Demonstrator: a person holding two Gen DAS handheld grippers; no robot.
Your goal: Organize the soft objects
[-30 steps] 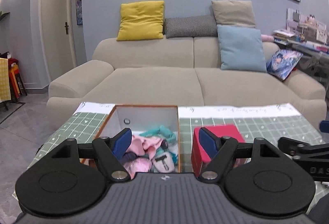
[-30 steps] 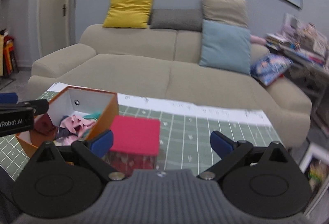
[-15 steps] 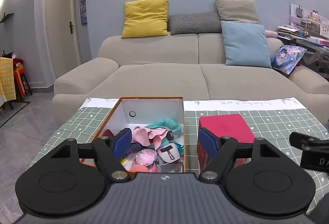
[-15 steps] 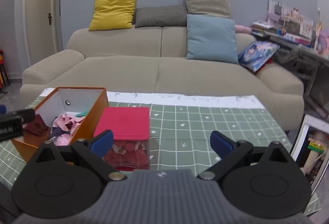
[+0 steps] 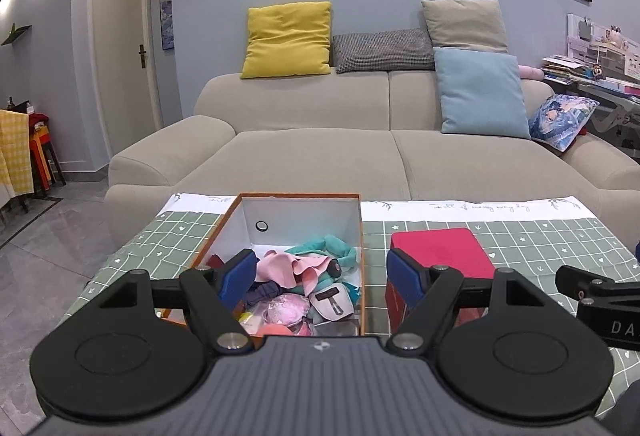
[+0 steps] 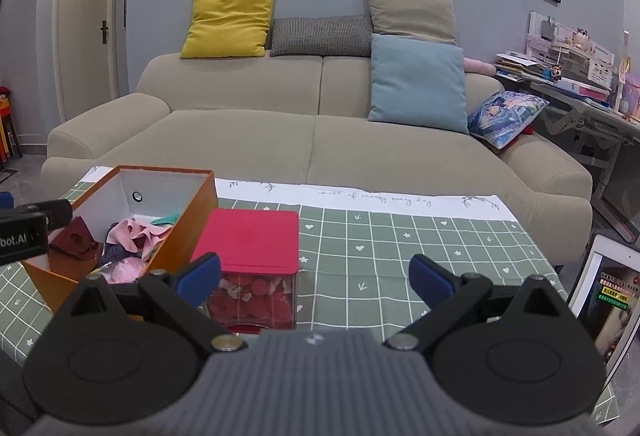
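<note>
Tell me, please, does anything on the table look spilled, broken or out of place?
Nothing stands out. The soft things lie in a loose jumble, but all inside the orange box. The red-lidded container stands upright and closed beside it. The tablecloth lies flat, with nothing spilled on it. Both grippers, left and right, are open and empty.

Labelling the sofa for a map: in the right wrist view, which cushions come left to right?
Yellow cushion → grey checked cushion → blue cushion → printed cushion. The beige one sits above the blue, so I leave it out.
</note>
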